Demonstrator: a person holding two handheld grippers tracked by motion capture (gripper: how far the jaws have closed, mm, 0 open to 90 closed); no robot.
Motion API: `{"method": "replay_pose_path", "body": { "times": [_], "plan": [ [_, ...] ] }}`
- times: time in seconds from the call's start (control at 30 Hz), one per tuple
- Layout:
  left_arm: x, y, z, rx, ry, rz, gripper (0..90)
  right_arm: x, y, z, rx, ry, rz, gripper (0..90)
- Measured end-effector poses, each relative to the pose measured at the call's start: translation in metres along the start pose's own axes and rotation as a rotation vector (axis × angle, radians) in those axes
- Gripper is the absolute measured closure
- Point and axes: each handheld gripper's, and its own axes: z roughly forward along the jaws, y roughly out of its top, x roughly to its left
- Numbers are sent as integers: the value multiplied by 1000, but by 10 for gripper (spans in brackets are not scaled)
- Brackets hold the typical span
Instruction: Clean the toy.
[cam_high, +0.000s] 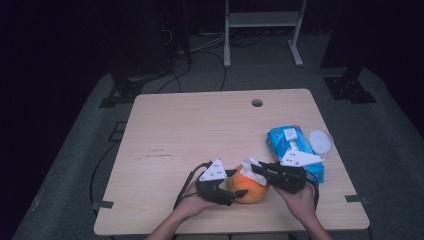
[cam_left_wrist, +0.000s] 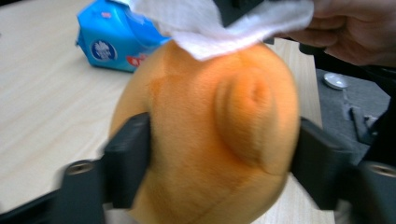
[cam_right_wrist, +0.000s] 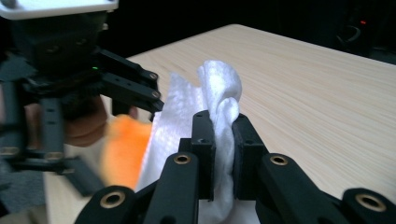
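Fingers of the left gripper (cam_left_wrist: 215, 163) clamp an orange plush toy (cam_left_wrist: 210, 135) from both sides, near the front edge of the wooden surface (cam_high: 190, 125); its long axis runs roughly left to right in the high view. Right gripper (cam_right_wrist: 223, 144) fingers are closed on a white tissue (cam_right_wrist: 219, 93), draped on the toy's top. A blue wipes pack (cam_high: 292, 145) lies just behind.

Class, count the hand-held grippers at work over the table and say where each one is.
2. The left hand-held gripper clamps the orange plush toy near the table's front edge; the right hand-held gripper pinches a white tissue on top of that toy.
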Motion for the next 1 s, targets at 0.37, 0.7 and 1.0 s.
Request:
{"method": "replay_pose_path", "body": {
  "times": [0.37, 0.7, 1.0],
  "plan": [
    [-5, 6, -5, 20, 33, 58, 404, 20, 6, 14, -28, 116, 7, 811],
    [-13, 4, 0, 33, 10, 130, 400, 10, 3, 9, -1, 35, -6, 811],
    [0, 1, -7, 6, 15, 60, 410, -17, -4, -5, 24, -100, 25, 811]
  ]
}}
